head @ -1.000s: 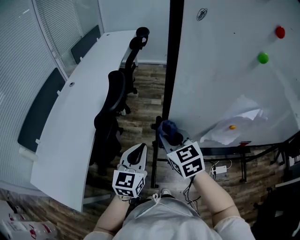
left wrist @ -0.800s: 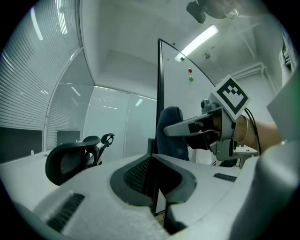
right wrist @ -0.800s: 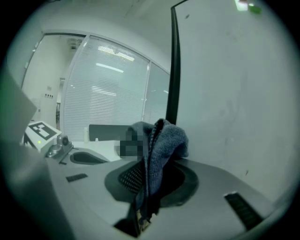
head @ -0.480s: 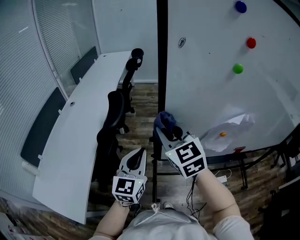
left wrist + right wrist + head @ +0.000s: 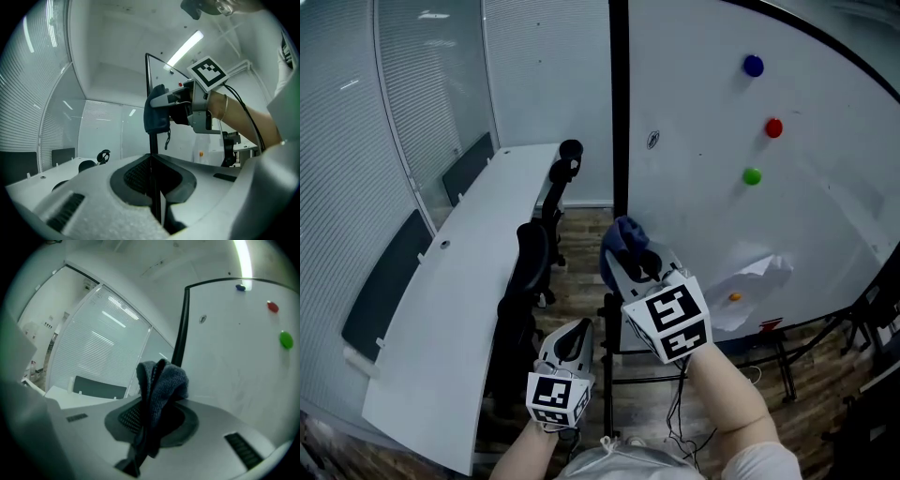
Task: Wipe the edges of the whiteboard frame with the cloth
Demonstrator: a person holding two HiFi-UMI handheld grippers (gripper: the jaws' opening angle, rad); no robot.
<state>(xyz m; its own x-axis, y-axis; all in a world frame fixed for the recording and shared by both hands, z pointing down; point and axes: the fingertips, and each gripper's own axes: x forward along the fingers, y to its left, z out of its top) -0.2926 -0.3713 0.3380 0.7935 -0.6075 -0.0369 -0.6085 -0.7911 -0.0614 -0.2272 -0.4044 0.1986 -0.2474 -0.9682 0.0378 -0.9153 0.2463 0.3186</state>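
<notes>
The whiteboard's black frame [image 5: 619, 112] runs upright along its left edge. My right gripper [image 5: 633, 265] is shut on a dark blue cloth [image 5: 622, 244], which sits against the lower part of that left frame edge. In the right gripper view the cloth [image 5: 161, 385] bulges out of the right gripper [image 5: 150, 420], with the frame [image 5: 180, 338] just behind it. My left gripper [image 5: 578, 328] hangs lower and to the left, shut and holding nothing. From the left gripper [image 5: 151, 161], the cloth [image 5: 155, 112] shows higher up on the frame [image 5: 148, 75].
Blue [image 5: 754, 66], red [image 5: 773, 127] and green [image 5: 752, 175] magnets dot the board. A sheet of paper [image 5: 755, 277] hangs low on it. A long white desk [image 5: 459, 281] with black chairs [image 5: 530, 253] stands left of the board, close to the frame.
My right gripper has moved up along the left frame edge with the cloth in it. The view has tilted up, showing more of the board. The left gripper stayed low.
</notes>
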